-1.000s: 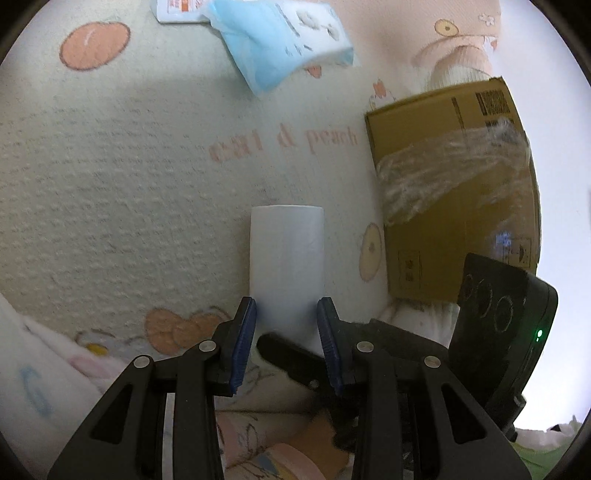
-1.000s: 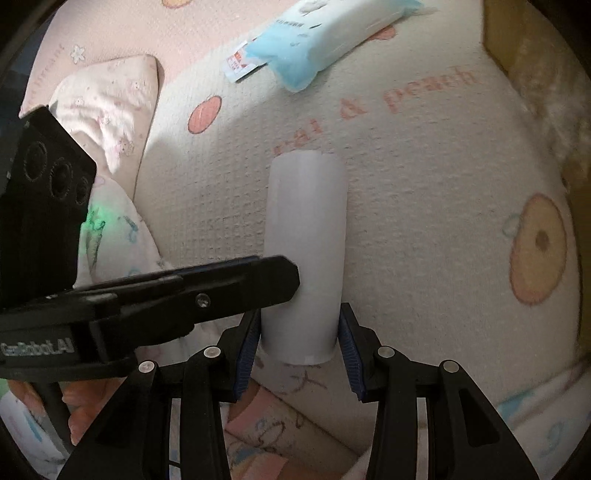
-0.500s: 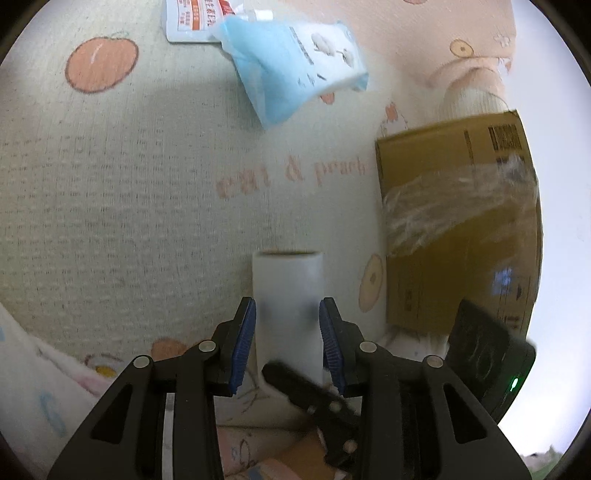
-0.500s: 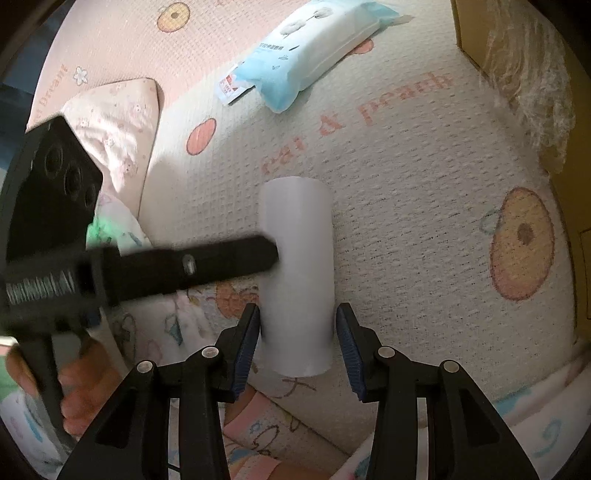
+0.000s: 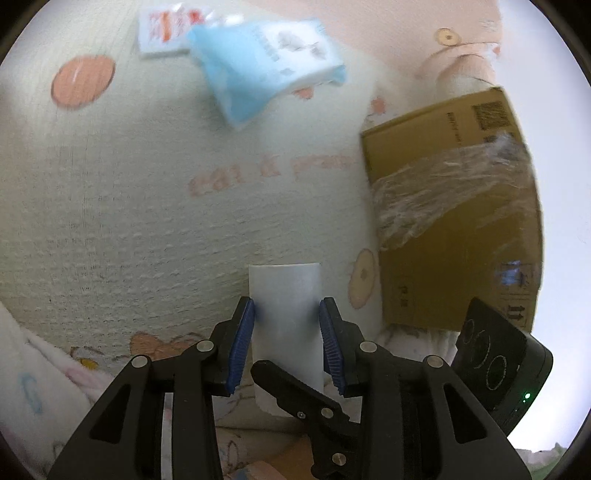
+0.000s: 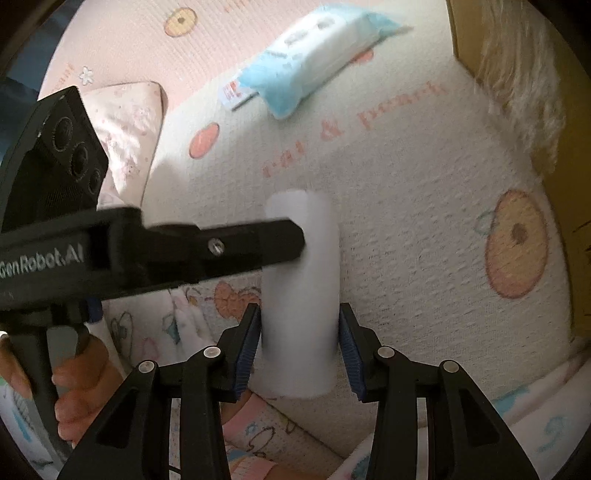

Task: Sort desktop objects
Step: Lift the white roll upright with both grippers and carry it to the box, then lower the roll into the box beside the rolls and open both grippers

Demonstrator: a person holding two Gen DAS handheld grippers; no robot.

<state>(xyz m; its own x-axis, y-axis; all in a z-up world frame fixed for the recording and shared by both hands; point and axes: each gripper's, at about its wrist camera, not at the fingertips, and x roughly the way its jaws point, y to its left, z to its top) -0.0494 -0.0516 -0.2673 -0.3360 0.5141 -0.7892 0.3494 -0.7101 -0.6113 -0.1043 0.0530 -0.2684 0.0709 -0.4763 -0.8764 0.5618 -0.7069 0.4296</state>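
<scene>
A white roll (image 5: 284, 295) (image 6: 306, 295) is gripped by both tools over a cream mat (image 5: 129, 203) with peach prints. My left gripper (image 5: 286, 332) has its blue pads against the roll's two sides, near its far end. My right gripper (image 6: 299, 343) is shut on the roll's near end. One of the left tool's fingers (image 6: 221, 251) crosses the roll's upper part from the left; its other finger is hidden behind the roll. One of the right tool's fingers (image 5: 295, 387) crosses low in the left wrist view.
A blue-and-white wipes pack (image 5: 269, 62) (image 6: 314, 55) lies at the far end of the mat, a red-and-white sachet (image 5: 162, 33) beside it. A taped cardboard box (image 5: 454, 221) stands at the right. A pink pillow (image 6: 125, 122) lies at the left. A hand (image 6: 81, 387) holds the left tool.
The left gripper has shifted along the roll toward its far end, so less of the roll shows beyond its pads. The right gripper keeps its grip on the near end.
</scene>
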